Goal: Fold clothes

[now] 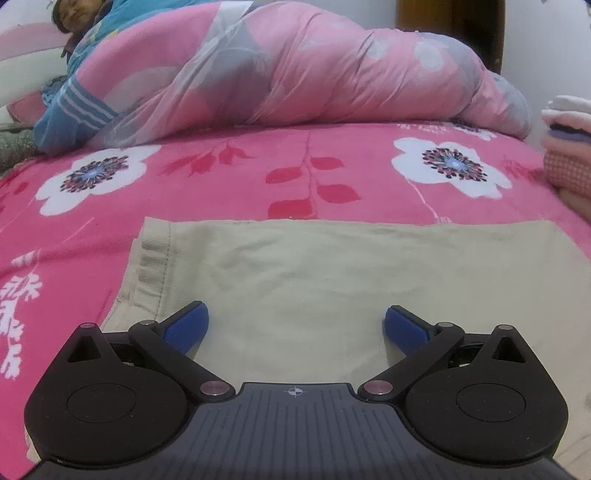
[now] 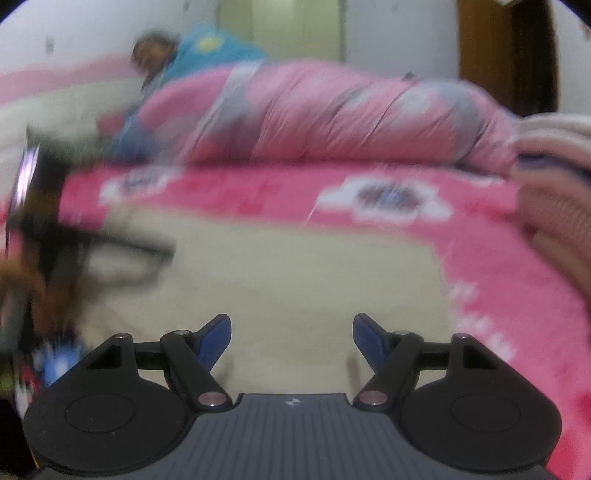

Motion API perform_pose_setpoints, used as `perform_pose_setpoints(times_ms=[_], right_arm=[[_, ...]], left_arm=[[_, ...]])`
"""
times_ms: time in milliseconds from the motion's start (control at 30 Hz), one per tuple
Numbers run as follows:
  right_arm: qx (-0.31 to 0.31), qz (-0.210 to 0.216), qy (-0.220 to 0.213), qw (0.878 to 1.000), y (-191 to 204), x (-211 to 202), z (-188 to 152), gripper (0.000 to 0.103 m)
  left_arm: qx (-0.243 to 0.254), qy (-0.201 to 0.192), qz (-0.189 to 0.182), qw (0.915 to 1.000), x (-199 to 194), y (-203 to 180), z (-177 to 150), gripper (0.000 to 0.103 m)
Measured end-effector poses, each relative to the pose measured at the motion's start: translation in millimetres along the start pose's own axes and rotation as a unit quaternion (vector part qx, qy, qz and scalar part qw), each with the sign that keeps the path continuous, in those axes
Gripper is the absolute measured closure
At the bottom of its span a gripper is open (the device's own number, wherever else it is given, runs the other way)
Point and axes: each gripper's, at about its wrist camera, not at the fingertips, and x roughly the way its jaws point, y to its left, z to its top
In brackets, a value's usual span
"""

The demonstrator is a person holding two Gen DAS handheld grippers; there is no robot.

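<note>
A beige garment (image 1: 317, 273) lies flat and folded into a rectangle on the pink flowered bedsheet (image 1: 229, 173), its ribbed hem (image 1: 153, 266) at the left. My left gripper (image 1: 295, 326) hovers low over its near part, open, blue pads (image 1: 186, 328) wide apart and holding nothing. In the blurred right wrist view the same beige garment (image 2: 295, 273) fills the middle, and my right gripper (image 2: 291, 338) is open above it with nothing between its fingers. The left gripper (image 2: 74, 254) appears as a dark blur at the left edge there.
A person in a blue top (image 1: 77, 92) lies at the back under a pink quilt (image 1: 295, 70). A stack of folded clothes (image 1: 569, 147) sits at the right edge of the bed. A brown wooden door frame (image 1: 450, 22) stands behind.
</note>
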Motion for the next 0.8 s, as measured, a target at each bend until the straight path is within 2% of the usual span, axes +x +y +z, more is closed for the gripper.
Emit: perform_pose_setpoints(times_ms=[67,100,167,200,233,300,333,433,567,700,800], right_arm=[[0.033,-0.007,-0.018,0.999,-30,0,21,0.024],[0.077,0.009,0.000,0.997,-51,13,26,0.021],[0.163,0.041,0.036,0.985,-92,40,35,0.021],[0.206,0.057,0.054,0.975,-113,53,40,0.021],[0.255,0.080,0.077,0.961,-131,72,37,0.021],[0.337,0.112,0.097,0.930,-157,97,22,0.023],[0.366,0.133,0.093,0.917,-166,102,15,0.023],[0.382,0.170,0.080,0.905,-171,89,-4,0.028],[0.387,0.178,0.073,0.902,-174,53,-26,0.040],[0.407,0.167,0.048,0.897,-193,32,-22,0.037],[0.409,0.169,0.052,0.895,-206,60,0,0.035]], left_arm=[[0.005,-0.004,0.002,1.0000,0,-1,-1,0.000],[0.008,-0.005,0.004,0.9999,0,-1,-2,0.000],[0.013,-0.009,0.006,0.9999,0,-2,-3,0.000],[0.016,-0.011,0.007,0.9998,0,-3,-4,0.000],[0.018,-0.012,0.008,0.9997,1,-3,-5,0.000],[0.015,-0.013,0.006,0.9998,0,-2,-4,0.000],[0.016,-0.013,0.006,0.9998,0,-2,-5,0.000],[0.017,-0.016,0.007,0.9997,1,-3,-5,0.000],[0.020,-0.019,0.008,0.9996,1,-3,-7,0.000],[0.022,-0.021,0.009,0.9995,1,-4,-8,0.000],[0.022,-0.023,0.009,0.9994,1,-4,-8,0.000]])
